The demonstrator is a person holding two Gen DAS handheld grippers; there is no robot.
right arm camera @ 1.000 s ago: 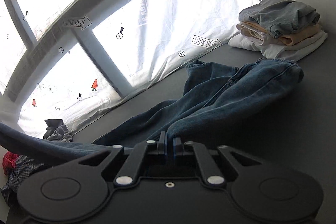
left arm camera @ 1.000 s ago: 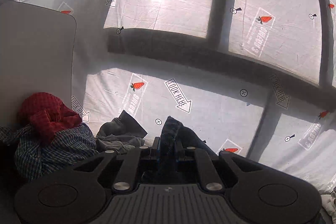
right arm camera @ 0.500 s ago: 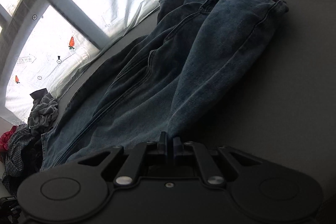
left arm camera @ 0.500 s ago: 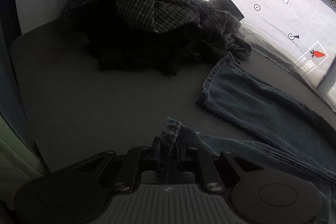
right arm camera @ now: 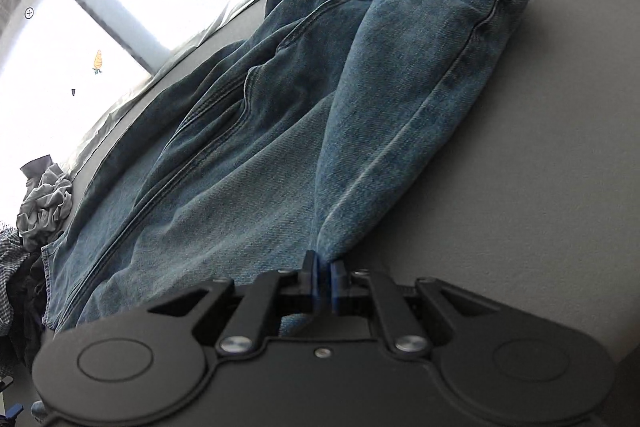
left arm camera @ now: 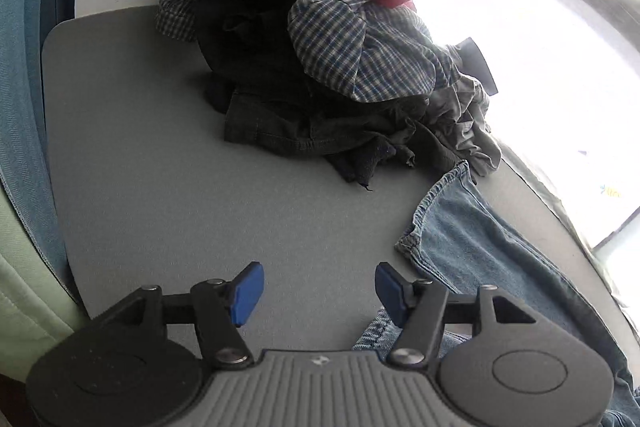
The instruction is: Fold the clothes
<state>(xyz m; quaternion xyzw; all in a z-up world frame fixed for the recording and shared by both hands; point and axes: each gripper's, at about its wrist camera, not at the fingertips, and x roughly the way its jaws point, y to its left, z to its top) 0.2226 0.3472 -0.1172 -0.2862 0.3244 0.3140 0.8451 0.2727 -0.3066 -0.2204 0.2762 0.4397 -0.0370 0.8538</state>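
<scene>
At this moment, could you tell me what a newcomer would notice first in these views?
The blue jeans sprawl lengthwise across the grey table, pinched at the near edge by the right hand-held gripper. At the far left corner a tangled pile of plaid and red clothes stands out, with the left hand-held gripper open before it.

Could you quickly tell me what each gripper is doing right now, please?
Left gripper: open, holding nothing.
Right gripper: shut on the jeans.
</scene>
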